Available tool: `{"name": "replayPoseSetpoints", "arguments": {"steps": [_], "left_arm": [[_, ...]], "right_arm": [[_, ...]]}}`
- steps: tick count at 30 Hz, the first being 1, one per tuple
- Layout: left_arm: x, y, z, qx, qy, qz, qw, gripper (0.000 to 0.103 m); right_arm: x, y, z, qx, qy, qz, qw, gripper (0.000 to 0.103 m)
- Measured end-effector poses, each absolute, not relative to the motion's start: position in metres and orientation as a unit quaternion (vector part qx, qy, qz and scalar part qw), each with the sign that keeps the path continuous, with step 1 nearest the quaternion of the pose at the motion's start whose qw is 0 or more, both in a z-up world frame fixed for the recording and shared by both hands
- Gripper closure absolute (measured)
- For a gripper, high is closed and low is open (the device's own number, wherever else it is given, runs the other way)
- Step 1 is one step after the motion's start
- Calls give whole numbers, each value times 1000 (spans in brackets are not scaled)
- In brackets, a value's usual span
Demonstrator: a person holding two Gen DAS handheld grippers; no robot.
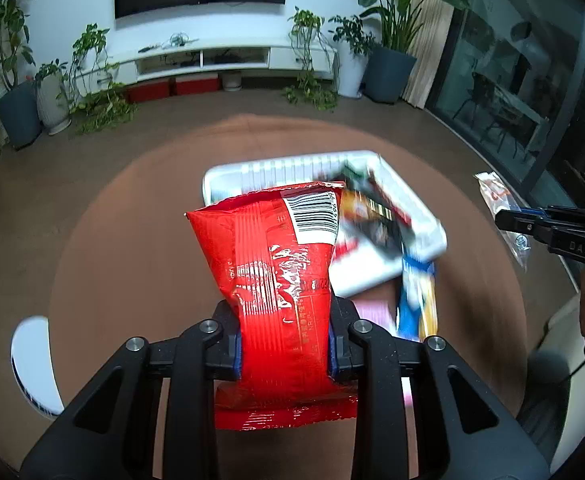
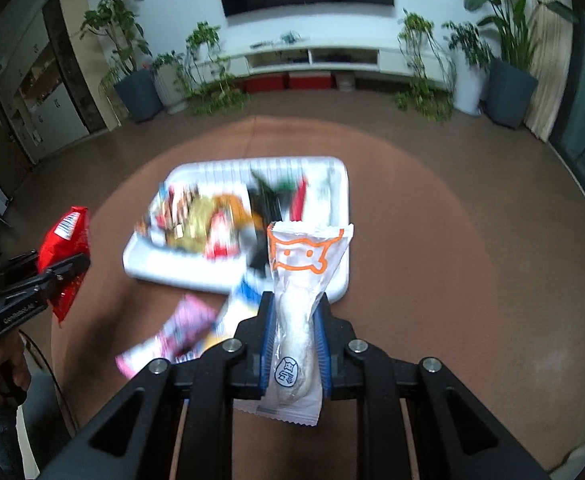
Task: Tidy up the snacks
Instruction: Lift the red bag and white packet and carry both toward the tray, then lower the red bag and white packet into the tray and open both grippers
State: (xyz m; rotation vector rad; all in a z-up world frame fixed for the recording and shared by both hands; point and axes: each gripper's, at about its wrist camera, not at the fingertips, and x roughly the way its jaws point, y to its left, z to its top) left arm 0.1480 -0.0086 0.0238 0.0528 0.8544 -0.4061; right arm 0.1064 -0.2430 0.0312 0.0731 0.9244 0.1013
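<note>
**Both tools loaded above the snack tray**

My left tool (image 1: 284, 354) is pinching a red snack bag (image 1: 270, 264) across its lower half, the blue pads pressed into both sides so the foil creases between them. The bag stands upright out of the jaws, barcode at its top right corner, its sealed bottom edge hanging below the fingers.

My right tool (image 2: 294, 344) is clamped on a clear-and-white wrapped bun (image 2: 298, 312), with an orange cartoon face printed on the upper part of the wrapper. The pale roll inside sits squeezed between the blue pads, and the wrapper's crimped bottom end pokes out beneath them.

From each wrist I can see the other tool off to the side, well apart, each carrying its packet clear of the round brown counter (image 2: 432, 240).

Beyond both tools lies the white tray (image 2: 342, 184), resting on the counter with its ribbed far wall showing. It holds a blurred heap of mixed snack packets (image 2: 212, 224). Just in front of the tray, loose on the counter, lie a pink packet (image 2: 180, 328) and a blue one (image 1: 410, 308) beside it.

Farther back I see a white TV cabinet (image 1: 212, 58), a dark screen above it, and potted plants (image 1: 388, 20) along the wall.
</note>
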Motion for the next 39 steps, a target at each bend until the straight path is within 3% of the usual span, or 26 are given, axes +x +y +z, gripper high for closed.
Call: {"name": "replayPoseSetpoints", "arguments": {"steps": [6,14,30,39], "left_arm": [[205,-35,39,39,412,-200,888,77],[255,-76,-5,65,451,-202,867,77],[275,-116,-64,90,467,-188,859,76],[271,-111,-64,91,462,-187,862,75]], "right_arm": [[177,-218,44,20,437,81,896,83],[239,-197,-2,10,484,98,869,83],[251,-196,-48,-8,516,84,853,82],[249,-198,-55,-6,517,83,852,76]]}}
